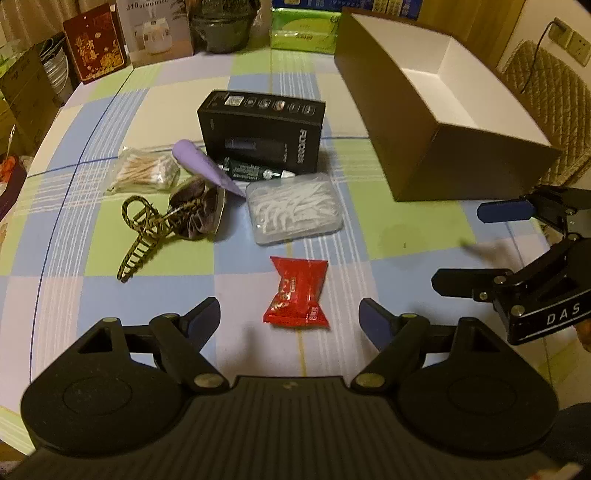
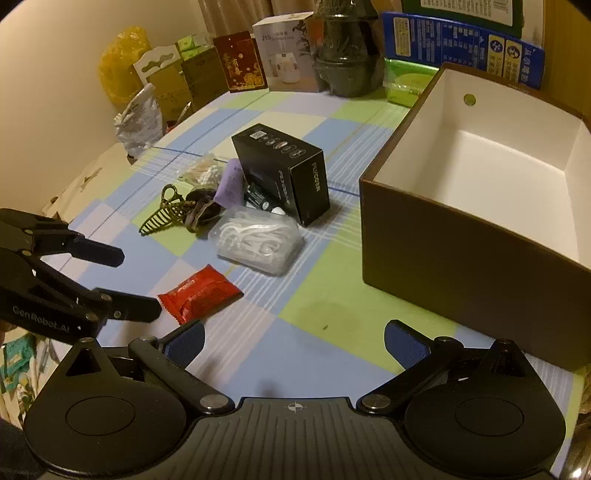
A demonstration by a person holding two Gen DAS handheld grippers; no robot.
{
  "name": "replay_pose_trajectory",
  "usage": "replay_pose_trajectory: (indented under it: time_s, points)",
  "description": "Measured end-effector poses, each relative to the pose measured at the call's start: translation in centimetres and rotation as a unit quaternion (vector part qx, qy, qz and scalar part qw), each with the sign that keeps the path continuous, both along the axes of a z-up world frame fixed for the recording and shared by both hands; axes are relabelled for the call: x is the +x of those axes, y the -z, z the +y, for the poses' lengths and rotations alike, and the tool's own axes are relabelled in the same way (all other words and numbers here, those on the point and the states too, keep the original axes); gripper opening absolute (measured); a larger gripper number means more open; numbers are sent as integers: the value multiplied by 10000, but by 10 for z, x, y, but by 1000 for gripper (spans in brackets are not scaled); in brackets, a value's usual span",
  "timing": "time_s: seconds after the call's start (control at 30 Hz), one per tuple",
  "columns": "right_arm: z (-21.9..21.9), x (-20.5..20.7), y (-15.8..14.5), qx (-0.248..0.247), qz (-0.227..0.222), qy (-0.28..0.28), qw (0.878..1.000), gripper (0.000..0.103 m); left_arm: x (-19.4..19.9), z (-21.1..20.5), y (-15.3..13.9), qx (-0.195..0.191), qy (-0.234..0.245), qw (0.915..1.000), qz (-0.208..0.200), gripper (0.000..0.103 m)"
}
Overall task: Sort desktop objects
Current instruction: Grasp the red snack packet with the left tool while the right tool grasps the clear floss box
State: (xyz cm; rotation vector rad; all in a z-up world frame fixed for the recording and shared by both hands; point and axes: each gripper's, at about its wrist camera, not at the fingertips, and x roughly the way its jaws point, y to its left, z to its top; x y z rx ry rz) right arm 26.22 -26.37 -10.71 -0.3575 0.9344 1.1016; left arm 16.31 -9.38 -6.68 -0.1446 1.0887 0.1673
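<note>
A red snack packet (image 1: 297,293) lies on the checked tablecloth between and just ahead of the fingertips of my left gripper (image 1: 290,316), which is open and not touching it. Behind it sit a clear box of floss picks (image 1: 293,208), a black carton (image 1: 262,136), a purple cone (image 1: 207,166), a green tube (image 1: 255,172), a bag of cotton swabs (image 1: 144,171), a dark scrunchie (image 1: 199,210) and a striped hair claw (image 1: 140,236). My right gripper (image 2: 295,339) hangs open and empty over bare cloth, in front of the open brown box (image 2: 461,236). In the right wrist view, the left gripper (image 2: 133,280) is beside the packet (image 2: 201,293).
Along the table's far edge stand a red card (image 1: 94,42), a humidifier carton (image 1: 155,29), a dark pot (image 1: 221,26) and a green tissue pack (image 1: 304,29). A quilted chair (image 1: 546,103) is behind the brown box (image 1: 436,110). The table's rounded edge runs down the left.
</note>
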Motion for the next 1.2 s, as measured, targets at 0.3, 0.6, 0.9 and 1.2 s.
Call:
replay_pose_trajectory:
  time_s: [0.3, 0.6, 0.9, 1.2]
  points:
    - [2, 1, 8, 91, -153, 4, 9998, 101, 4, -5, 20, 27, -54, 10000, 58, 70]
    - [0, 5, 16, 115, -118, 296, 9994, 91, 17, -6, 42, 125, 80, 9999, 22, 63]
    - [5, 1, 19, 186, 63, 430, 9989, 88, 28, 8, 57, 135, 294, 9995, 18, 28]
    - [50, -7, 31, 249, 12, 75, 9997, 88, -8, 65, 51, 150, -366, 9989, 234, 28]
